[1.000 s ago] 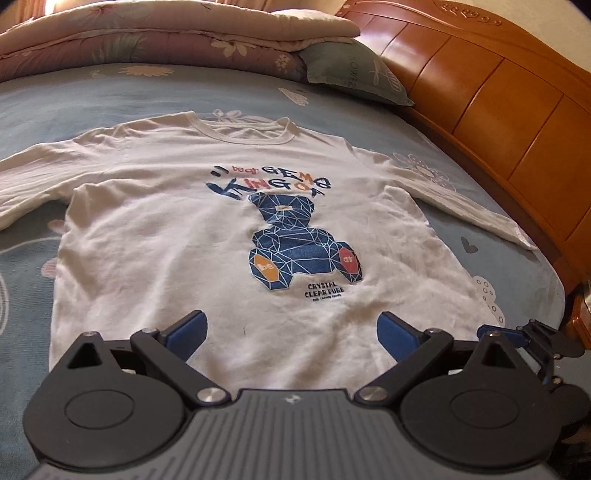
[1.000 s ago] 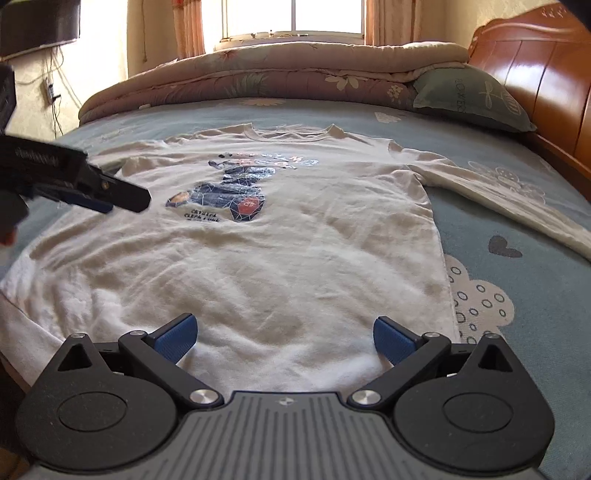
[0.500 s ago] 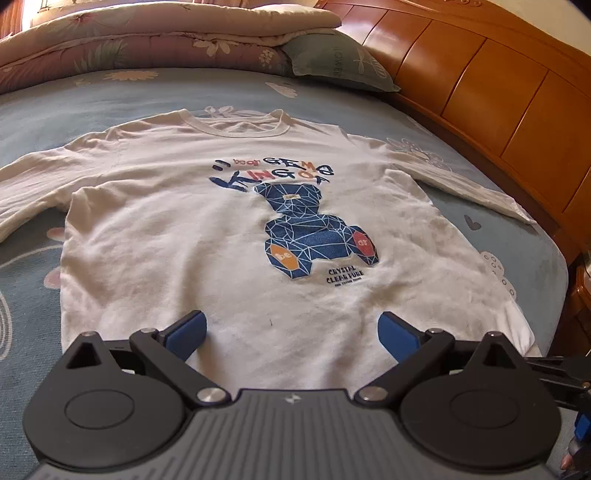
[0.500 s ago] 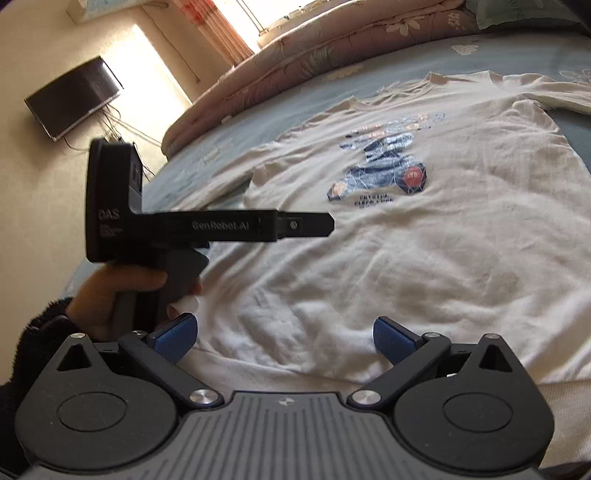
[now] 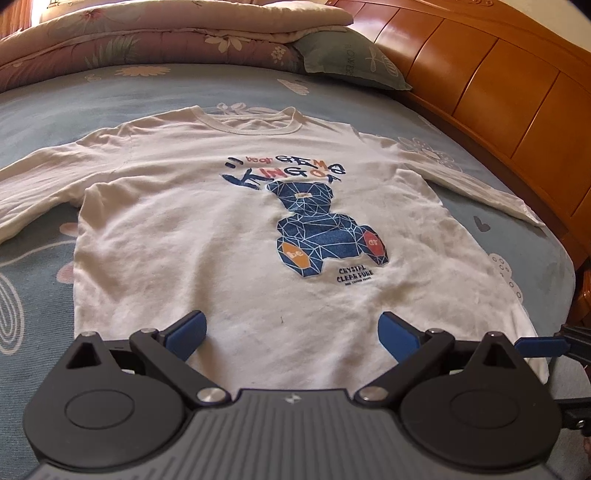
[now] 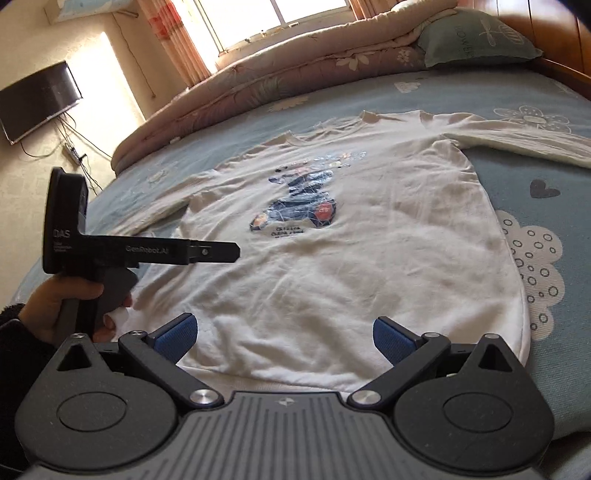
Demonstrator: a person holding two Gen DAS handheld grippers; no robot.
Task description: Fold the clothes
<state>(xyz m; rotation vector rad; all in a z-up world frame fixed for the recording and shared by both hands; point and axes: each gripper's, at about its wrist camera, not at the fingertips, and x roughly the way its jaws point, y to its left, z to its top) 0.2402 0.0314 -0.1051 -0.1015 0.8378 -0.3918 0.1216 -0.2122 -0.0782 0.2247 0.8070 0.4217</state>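
A white long-sleeved shirt [image 5: 207, 229] with a blue bear print [image 5: 325, 236] lies face up and flat on the blue bedsheet, both sleeves spread out. My left gripper [image 5: 291, 332] hovers open over the hem, its fingers empty. My right gripper [image 6: 284, 334] is also open above the hem, nearer the shirt's [image 6: 388, 266] right side. The right wrist view shows the left gripper [image 6: 225, 253] side-on at the left, held by a hand [image 6: 55, 299] in a dark sleeve. One blue finger [image 5: 543, 345] of the right gripper shows at the right edge of the left wrist view.
A folded floral quilt [image 5: 147, 48] and a green pillow [image 5: 347, 59] lie beyond the collar. A wooden headboard [image 5: 498, 92] runs along the right side. A television [image 6: 37, 99] hangs on the wall left of the window [image 6: 277, 14]. The bedsheet [image 6: 546, 258] lies bare right of the shirt.
The right wrist view has swung left, bringing the hand-held left gripper into sight. The left wrist view has shifted slightly left along the hem. Both grippers stay open.
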